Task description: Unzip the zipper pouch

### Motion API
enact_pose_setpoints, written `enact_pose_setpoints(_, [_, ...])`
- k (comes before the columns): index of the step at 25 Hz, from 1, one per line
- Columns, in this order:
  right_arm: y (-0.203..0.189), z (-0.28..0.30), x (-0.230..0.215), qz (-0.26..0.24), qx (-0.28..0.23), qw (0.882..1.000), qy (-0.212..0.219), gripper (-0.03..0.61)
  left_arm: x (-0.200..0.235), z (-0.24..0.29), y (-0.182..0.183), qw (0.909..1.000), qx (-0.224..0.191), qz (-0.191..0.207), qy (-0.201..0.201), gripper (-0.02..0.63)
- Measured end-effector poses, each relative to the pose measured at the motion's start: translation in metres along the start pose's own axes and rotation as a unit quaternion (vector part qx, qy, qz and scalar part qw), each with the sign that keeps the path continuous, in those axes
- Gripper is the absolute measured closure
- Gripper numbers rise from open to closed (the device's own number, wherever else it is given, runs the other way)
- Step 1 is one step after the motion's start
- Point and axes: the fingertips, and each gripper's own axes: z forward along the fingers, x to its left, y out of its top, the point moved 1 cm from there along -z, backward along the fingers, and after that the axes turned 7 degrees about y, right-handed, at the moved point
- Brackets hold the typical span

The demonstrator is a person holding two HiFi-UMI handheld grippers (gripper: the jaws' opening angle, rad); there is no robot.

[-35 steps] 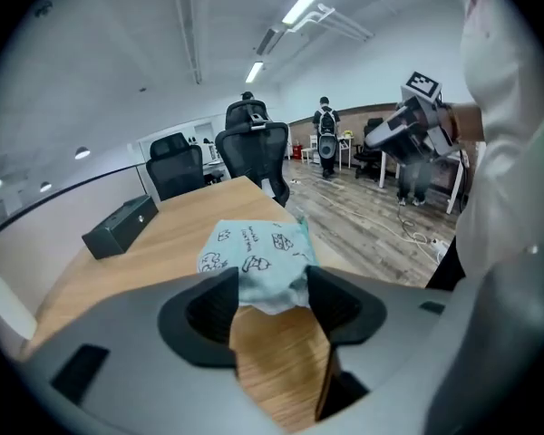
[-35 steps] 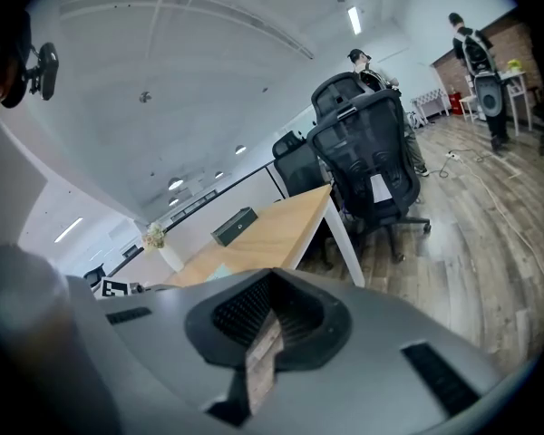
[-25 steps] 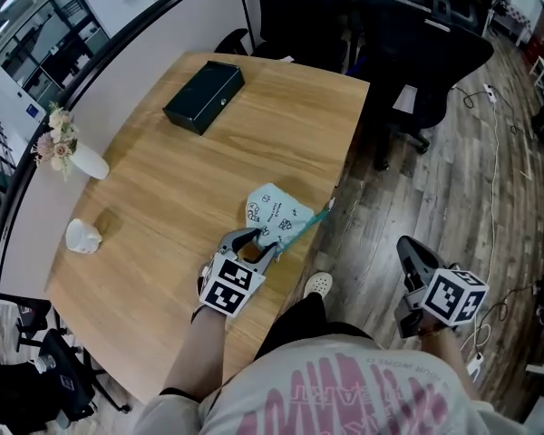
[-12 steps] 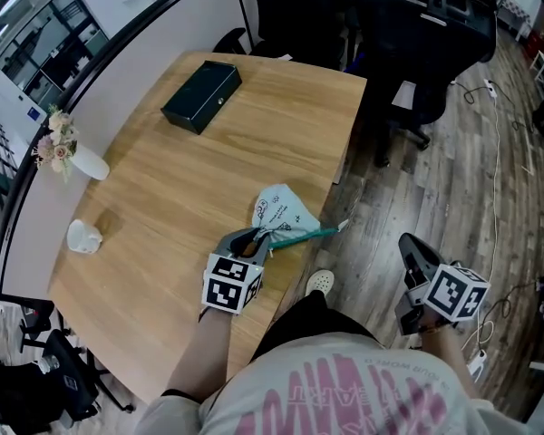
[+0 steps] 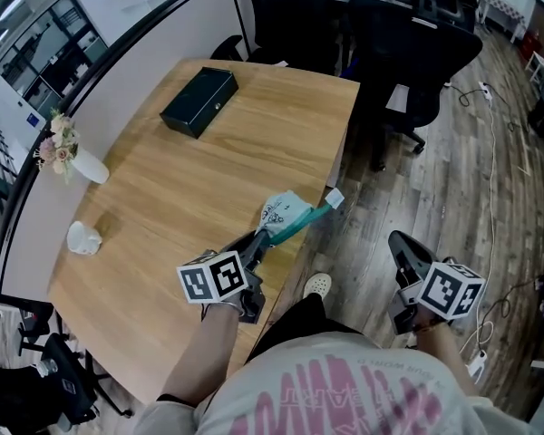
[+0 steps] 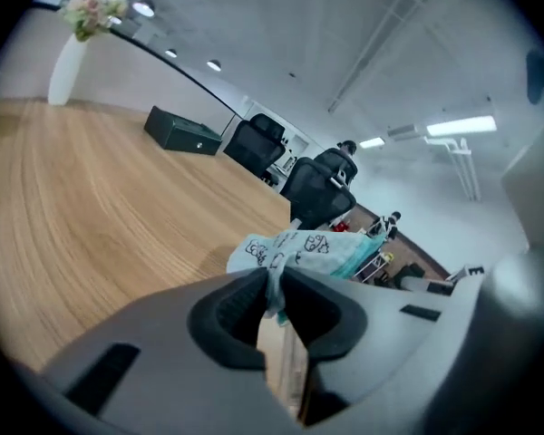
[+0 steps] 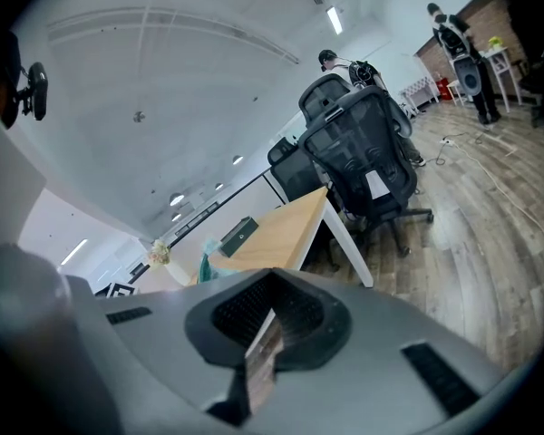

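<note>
1. Fingers [image 6: 225,320] of the left gripper [image 6: 274,284] have just been closing, and they now pinch a bunched fold of the pouch [image 6: 301,249] between their dark pads.
2. From the head view, the left gripper [image 5: 258,239] reaches up and to the right from the person's hand. Its marker cube is turned toward the camera.
3. The pouch [image 5: 286,214] is pale, with small black drawings and a teal edge. It sits at the near edge of the table [image 5: 208,161], just in front of the person.
4. A teal strip [image 5: 314,216] runs from the pouch past the table edge and ends in a small white tag [image 5: 334,198] over the floor [image 5: 453,179].
5. Whether the pouch rests fully on the wood or is partly lifted cannot be told.
6. The right gripper [image 5: 402,247] is held well apart from the pouch, off the table's right side and above the floor.
7. Its jaws are pressed together with nothing between them, as the right gripper view shows [image 7: 268,323].
8. A black box [image 5: 199,101] lies at the far end of the table.
9. A white vase of flowers [image 5: 72,157] lies near the left edge, with a small white object [image 5: 83,237] closer to the person.
10. Dark office chairs [image 5: 417,53] stand beyond the table's far right corner.
11. A white shoe [image 5: 318,285] shows on the floor below the table's edge.
</note>
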Motion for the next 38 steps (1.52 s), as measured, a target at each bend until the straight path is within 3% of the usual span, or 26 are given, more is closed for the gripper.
enact_pose_setpoints(4, [0.001, 0.01, 0.036, -0.009, 0.011, 0.996, 0.091, 0.581, -0.032, -0.006, 0.002, 0.9942, -0.011, -0.101, -0.035, 0.561])
enact_pose_setpoints(8, [-0.008, 0.026, 0.088, -0.05, 0.055, 0.976, 0.205, 0.581, -0.067, -0.015, 0.01, 0.9777, -0.018, -0.194, -0.078, 0.56])
enact_pose_setpoints(11, [-0.015, 0.037, 0.116, -0.1, 0.08, 0.963, 0.239, 0.579, -0.091, -0.022, 0.02, 0.9658, -0.024, -0.234, -0.109, 0.561])
enact_pose_setpoints(12, [-0.014, 0.038, 0.124, -0.121, 0.08, 0.958, 0.247, 0.54, -0.098, -0.025, 0.024, 0.9632, -0.027, -0.241, -0.116, 0.56])
enact_pose_setpoints(13, [-0.011, 0.038, 0.134, -0.146, 0.072, 0.954, 0.253, 0.5, -0.105, -0.027, 0.028, 0.9612, -0.03, -0.246, -0.121, 0.561])
enact_pose_setpoints(15, [0.003, 0.035, 0.152, -0.214, 0.03, 0.942, 0.258, 0.505, -0.118, -0.029, 0.033, 0.9568, -0.034, -0.259, -0.128, 0.561])
enact_pose_setpoints(19, [0.022, 0.026, 0.176, -0.352, -0.028, 0.901, 0.251, 0.505, -0.132, -0.031, 0.038, 0.9485, -0.034, -0.283, -0.138, 0.561])
enact_pose_setpoints(26, [0.018, 0.035, 0.19, -0.485, -0.006, 0.835, 0.261, 0.416, -0.153, -0.038, 0.054, 0.9254, -0.026, -0.322, -0.198, 0.561])
enact_pose_setpoints(31, [0.021, 0.036, 0.189, -0.578, 0.025, 0.781, 0.233, 0.382, -0.17, -0.047, 0.063, 0.916, -0.012, -0.328, -0.231, 0.561])
enact_pose_setpoints(33, [0.024, 0.038, 0.19, -0.593, 0.025, 0.771, 0.23, 0.387, -0.174, -0.049, 0.065, 0.9128, -0.009, -0.329, -0.242, 0.561])
enact_pose_setpoints(38, [0.032, 0.034, 0.202, -0.573, 0.019, 0.772, 0.273, 0.4, -0.176, -0.055, 0.071, 0.9061, -0.003, -0.329, -0.266, 0.561])
